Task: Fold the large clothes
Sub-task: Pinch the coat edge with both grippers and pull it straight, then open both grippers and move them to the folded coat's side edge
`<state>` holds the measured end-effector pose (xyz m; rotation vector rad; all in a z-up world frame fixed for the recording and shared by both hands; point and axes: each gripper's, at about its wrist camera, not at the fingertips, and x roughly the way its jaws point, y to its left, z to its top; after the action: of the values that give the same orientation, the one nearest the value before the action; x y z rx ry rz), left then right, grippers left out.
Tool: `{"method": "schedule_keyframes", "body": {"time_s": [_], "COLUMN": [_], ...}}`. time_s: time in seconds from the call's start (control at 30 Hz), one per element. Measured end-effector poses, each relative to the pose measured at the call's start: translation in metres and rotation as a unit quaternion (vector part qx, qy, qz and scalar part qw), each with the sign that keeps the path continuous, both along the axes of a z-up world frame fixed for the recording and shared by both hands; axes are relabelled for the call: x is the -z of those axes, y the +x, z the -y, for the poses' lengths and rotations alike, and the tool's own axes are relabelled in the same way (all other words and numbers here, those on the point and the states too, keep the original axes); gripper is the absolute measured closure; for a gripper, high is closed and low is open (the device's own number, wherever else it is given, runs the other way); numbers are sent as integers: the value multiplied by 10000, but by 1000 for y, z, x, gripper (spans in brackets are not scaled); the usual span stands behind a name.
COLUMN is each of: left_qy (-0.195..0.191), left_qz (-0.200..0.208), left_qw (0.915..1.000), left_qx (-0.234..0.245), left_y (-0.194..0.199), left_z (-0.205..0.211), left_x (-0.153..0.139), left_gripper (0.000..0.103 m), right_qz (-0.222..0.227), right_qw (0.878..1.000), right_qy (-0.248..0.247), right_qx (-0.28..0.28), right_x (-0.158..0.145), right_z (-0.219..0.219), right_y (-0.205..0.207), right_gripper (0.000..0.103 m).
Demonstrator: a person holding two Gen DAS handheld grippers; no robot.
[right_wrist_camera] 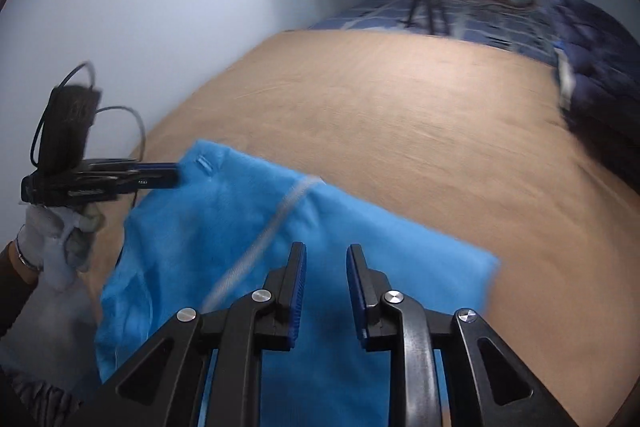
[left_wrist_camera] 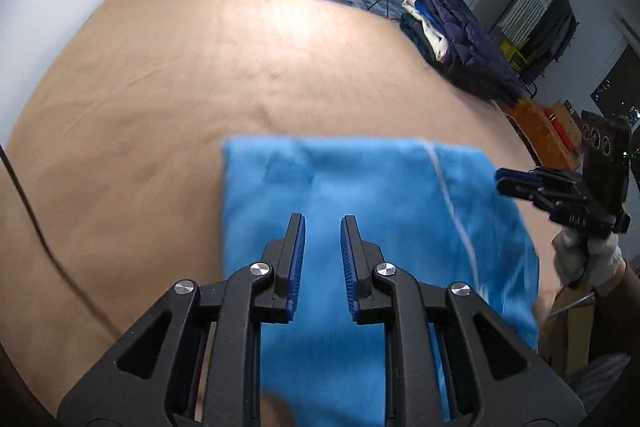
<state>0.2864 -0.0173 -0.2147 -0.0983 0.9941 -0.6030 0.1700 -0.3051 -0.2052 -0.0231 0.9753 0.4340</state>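
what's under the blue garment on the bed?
The blue garment lies folded flat on the tan sheet, which shows all around its far and side edges. Whatever sits directly beneath the fabric is covered. Both grippers, left and right, hover open above it.

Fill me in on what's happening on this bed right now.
A person with a handheld gripper in each gloved hand is folding a blue garment on the tan sheet. It already lies as a rough rectangle. Both the left gripper and right gripper hover open above it, gripping nothing. A pile of dark clothes sits at the bed's far right edge.
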Motion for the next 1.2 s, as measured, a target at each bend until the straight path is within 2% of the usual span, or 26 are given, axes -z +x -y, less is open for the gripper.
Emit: {"method": "schedule_keyframes", "body": {"time_s": [0.1,0.2,0.27,0.33,0.43,0.5,0.57,0.7,0.73,0.77,0.8,0.83,0.87,0.93,0.97,1.0,1.03,1.17,1.2], "left_qy": [146,65,181,187,129,74,-147,-651,-708,-753,-777,-792,-796,-742,-752,-818,-894,-1457,-1604], "left_qz": [-126,-335,-232,-288,-401,-240,-69,338,430,532,611,671,760,856,843,771,649,-265,-510], "left_qw": [9998,9990,9992,9990,9981,9985,9982,9941,9931,9922,9915,9909,9903,9902,9905,9907,9909,9856,9825], "left_qx": [-112,-277,-261,-303,-458,-485,-583,-802,-826,-840,-848,-851,-850,-817,-789,-765,-766,-813,-797], "left_y": [-18,-29,-38,-41,-53,-68,-90,-131,-139,-149,-158,-162,-169,-174,-172,-167,-162,-123,-110], "left_z": [-13,-24,-25,-27,-40,-51,-69,-107,-113,-120,-126,-127,-131,-134,-133,-131,-132,-123,-119], "left_x": [16,36,42,40,25,5,-21,-84,-99,-115,-130,-140,-152,-168,-171,-169,-163,-113,-97], "left_gripper": [86,86,86,86,86,86,86,86,84,79,65,58,57,52,48,41,38,38,38], "right_qz": [-97,-293,-423,-387,-560,-517,-319,296,472,608,683,742,786,886,963,1038,1086,798,610], "right_qw": [9998,9993,9988,9988,9978,9978,9984,9984,9977,9970,9966,9962,9957,9947,9940,9933,9929,9948,9955], "right_qy": [-168,-164,-91,-122,-110,-248,-304,-130,-82,-43,-15,2,2,-19,5,39,82,199,264], "right_qx": [42,134,231,265,339,346,353,463,470,468,453,459,485,530,519,499,479,609,681], "right_x": [7,26,39,46,37,21,2,-48,-61,-73,-82,-90,-97,-109,-114,-116,-117,-90,-79], "right_z": [12,22,26,28,34,39,44,56,58,60,62,64,68,72,73,74,75,76,78], "right_y": [-30,-61,-75,-91,-106,-119,-130,-158,-167,-171,-169,-173,-176,-181,-182,-185,-185,-163,-155], "right_gripper": [80,80,80,80,80,80,76,49,45,44,43,40,38,27,22,11,0,1,6]}}
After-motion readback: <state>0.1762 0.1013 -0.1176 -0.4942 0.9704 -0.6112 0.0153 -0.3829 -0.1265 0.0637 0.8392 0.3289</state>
